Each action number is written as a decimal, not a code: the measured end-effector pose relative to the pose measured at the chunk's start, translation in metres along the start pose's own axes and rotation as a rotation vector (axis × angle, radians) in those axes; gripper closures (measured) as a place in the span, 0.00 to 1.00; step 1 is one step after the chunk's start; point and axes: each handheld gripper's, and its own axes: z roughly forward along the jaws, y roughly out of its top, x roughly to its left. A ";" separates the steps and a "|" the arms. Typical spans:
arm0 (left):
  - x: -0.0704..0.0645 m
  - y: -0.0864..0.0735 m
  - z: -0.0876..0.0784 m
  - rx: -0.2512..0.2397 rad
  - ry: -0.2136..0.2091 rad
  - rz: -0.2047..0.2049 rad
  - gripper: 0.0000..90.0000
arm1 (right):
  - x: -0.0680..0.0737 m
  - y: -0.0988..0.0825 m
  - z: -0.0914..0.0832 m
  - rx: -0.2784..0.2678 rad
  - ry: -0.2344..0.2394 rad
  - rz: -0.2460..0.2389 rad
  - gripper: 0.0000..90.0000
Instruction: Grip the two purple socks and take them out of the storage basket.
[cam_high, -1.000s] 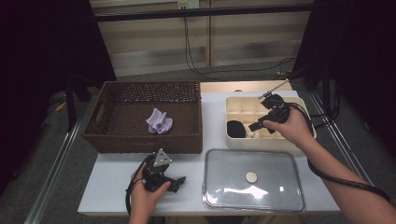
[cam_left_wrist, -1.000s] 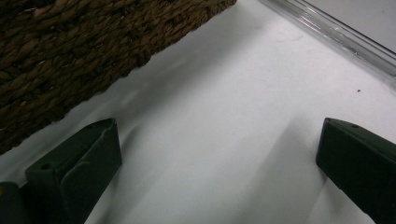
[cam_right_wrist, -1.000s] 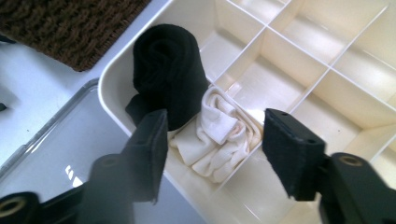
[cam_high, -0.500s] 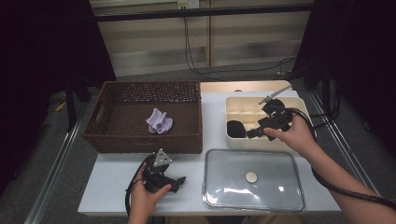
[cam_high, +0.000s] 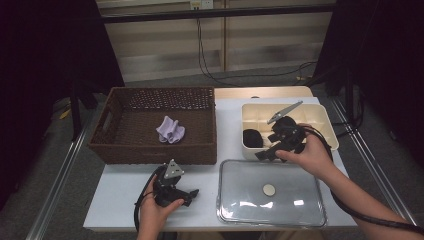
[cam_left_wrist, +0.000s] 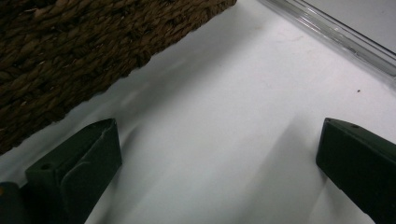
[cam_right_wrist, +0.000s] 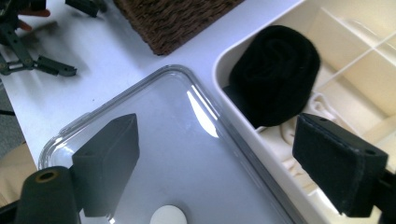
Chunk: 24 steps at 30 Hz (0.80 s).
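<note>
My left gripper (cam_high: 192, 192) rests on the white table near its front edge, just before the brown wicker basket (cam_high: 125, 150); its jaws stand wide open over bare table (cam_left_wrist: 219, 140) with nothing between them. My right gripper (cam_high: 262, 154) hangs over the front edge of the cream divided box (cam_high: 327, 132), open and empty. In the right gripper view its jaws straddle the box rim (cam_right_wrist: 233, 112), with a rolled black sock (cam_right_wrist: 275, 74) in the box's front left compartment and the clear lid (cam_right_wrist: 187, 154) below. A lilac sock (cam_high: 170, 130) lies in the basket.
The clear lid (cam_high: 280, 210) with a round white knob (cam_high: 269, 189) lies flat on the table's front right. Dark floor and metal rails flank the table. A cable (cam_high: 360, 215) trails from the right gripper along the forearm.
My right gripper has drawn back from above the cream box toward its front edge and the lid, leaving the black sock in the box. The left gripper has stayed put.
</note>
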 end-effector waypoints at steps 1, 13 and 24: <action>0.000 0.000 0.000 -0.001 0.000 0.000 0.00 | 0.002 0.000 0.001 0.000 0.003 -0.003 0.15; 0.000 0.000 0.000 -0.002 -0.001 -0.001 0.00 | 0.031 -0.017 0.015 -0.022 0.046 -0.073 0.11; 0.000 0.000 0.000 0.002 0.001 0.000 0.00 | 0.049 -0.036 0.049 -0.010 0.098 -0.083 0.10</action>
